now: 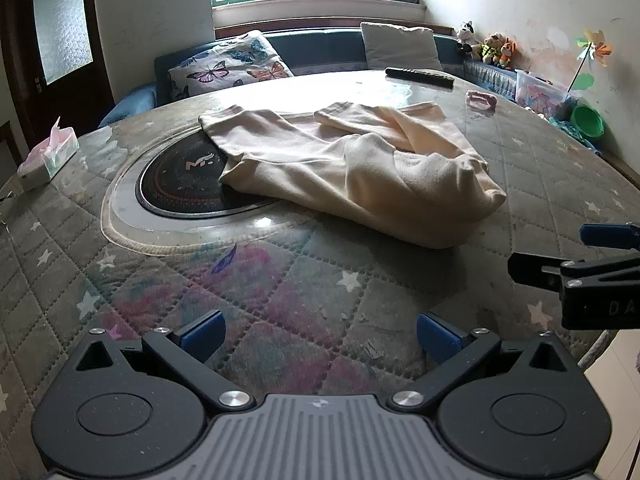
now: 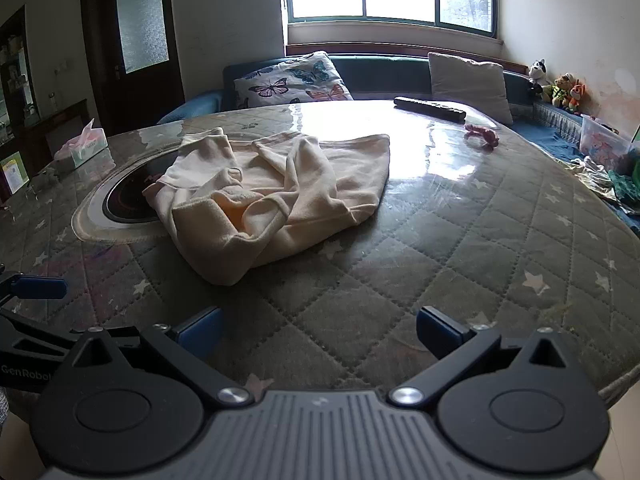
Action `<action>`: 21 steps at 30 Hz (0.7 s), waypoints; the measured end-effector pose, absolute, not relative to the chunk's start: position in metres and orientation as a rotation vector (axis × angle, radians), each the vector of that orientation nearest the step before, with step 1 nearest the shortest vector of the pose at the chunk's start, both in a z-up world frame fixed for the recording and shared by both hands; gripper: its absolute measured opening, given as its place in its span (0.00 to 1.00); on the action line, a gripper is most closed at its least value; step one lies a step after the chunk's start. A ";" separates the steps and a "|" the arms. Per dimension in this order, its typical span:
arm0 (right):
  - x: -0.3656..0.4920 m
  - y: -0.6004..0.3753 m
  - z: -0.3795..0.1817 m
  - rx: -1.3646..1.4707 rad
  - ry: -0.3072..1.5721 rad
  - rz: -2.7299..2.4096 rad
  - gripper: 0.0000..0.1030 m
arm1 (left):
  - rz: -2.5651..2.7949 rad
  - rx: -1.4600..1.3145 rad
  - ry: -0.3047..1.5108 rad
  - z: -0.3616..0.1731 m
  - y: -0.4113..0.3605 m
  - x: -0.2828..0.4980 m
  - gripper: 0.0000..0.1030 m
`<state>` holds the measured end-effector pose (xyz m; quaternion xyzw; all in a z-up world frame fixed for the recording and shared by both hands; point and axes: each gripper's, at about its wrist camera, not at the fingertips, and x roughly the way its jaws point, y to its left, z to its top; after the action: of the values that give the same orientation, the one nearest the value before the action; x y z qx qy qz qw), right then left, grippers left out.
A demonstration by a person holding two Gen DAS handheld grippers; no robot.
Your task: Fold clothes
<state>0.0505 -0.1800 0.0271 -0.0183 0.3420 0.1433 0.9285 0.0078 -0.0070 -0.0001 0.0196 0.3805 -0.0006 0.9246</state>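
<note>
Cream fleece forms the task item: a rumpled garment (image 1: 348, 164) lying on the tabletop (image 1: 280, 292), which is round and covered by a quilted, star-printed cloth under a clear glossy sheet.

Left wrist view, left to right:
- A tissue box (image 1: 48, 156) sits near the left rim of the tabletop, well apart from the garment.
- A dark round inset plate (image 1: 180, 184) occupies the tabletop centre. The garment's left end overlaps its right portion.
- The garment extends right from the plate, bunched and creased, with its thickest fold nearest the camera.
- A dark remote control (image 1: 420, 76) lies at the far edge, and a small pink item (image 1: 482, 100) lies to its right.
- The left gripper (image 1: 320, 336) hovers over bare cloth near the front rim. Its jaws stand wide apart with nothing between them; the blue pads (image 1: 204, 332) are clear of the garment.
- The right gripper (image 1: 568, 256) enters at the right edge, also short of the garment.

Right wrist view, left to right:
- The left gripper (image 2: 38, 286) shows at the left edge.
- The garment (image 2: 272, 196) lies left of centre, partly over the plate (image 2: 128, 200).
- The right gripper (image 2: 320, 336) is above bare cloth with its jaws fully spread and empty.

Behind the tabletop: a blue sofa (image 2: 380, 72), a butterfly-print cushion (image 2: 292, 80), a plain cushion (image 2: 468, 80) and plush toys (image 2: 560, 88).
</note>
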 end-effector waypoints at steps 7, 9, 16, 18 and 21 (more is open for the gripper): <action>0.053 -0.179 0.028 -0.034 0.701 0.298 1.00 | -0.007 0.047 0.783 0.000 -0.008 0.010 1.00; 0.053 -0.179 0.028 -0.034 0.701 0.299 1.00 | -0.007 0.049 0.784 0.001 -0.009 0.011 1.00; 0.056 -0.178 0.028 -0.034 0.701 0.306 1.00 | -0.006 0.050 0.787 0.001 -0.009 0.013 1.00; 0.057 -0.177 0.029 -0.032 0.701 0.309 1.00 | -0.006 0.051 0.789 0.001 -0.009 0.015 1.00; 0.060 -0.176 0.030 -0.031 0.701 0.312 1.00 | -0.008 0.051 0.789 0.002 -0.008 0.018 1.00</action>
<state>0.0598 -0.1761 0.0296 -0.0150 0.3420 0.1520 0.9272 0.0183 -0.0082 0.0024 0.0247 0.3841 -0.0039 0.9229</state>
